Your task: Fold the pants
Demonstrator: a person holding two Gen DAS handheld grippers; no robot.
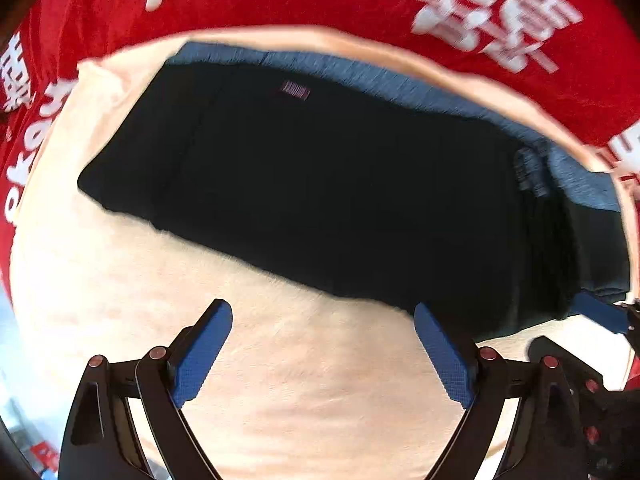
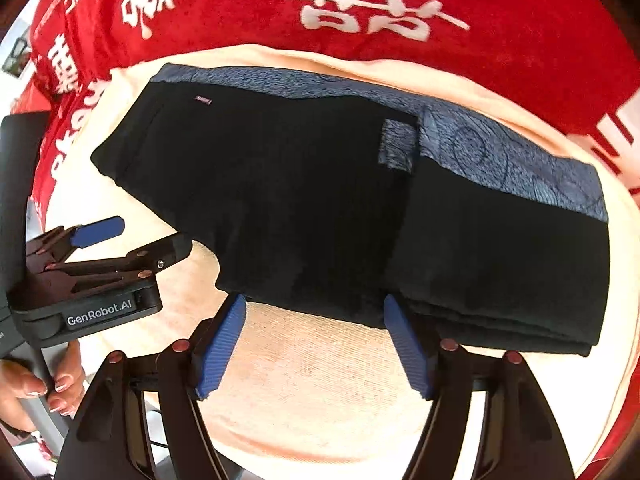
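While both my jaws stand open and empty, pants (image 2: 320,200) lie folded, soft, limp; I'd pinch the near stacked edge.

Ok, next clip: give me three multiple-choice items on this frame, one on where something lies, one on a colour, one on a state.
1. Where do the black pants lie?
A. on the cream cloth
B. straight on the red cloth
C. on a bare floor

2. What colour is the patterned band along the pants' far edge?
A. yellow
B. blue-grey
C. green

3. How does the right gripper stand?
A. shut on the pants
B. shut on the cream cloth
C. open, holding nothing

Answers: 1 A, cream cloth shows all round the pants, with red cloth beyond it. 2 B, the band reads blue-grey in both wrist views. 3 C, the blue pads stand wide apart at the pants' near edge, pinching no fabric.
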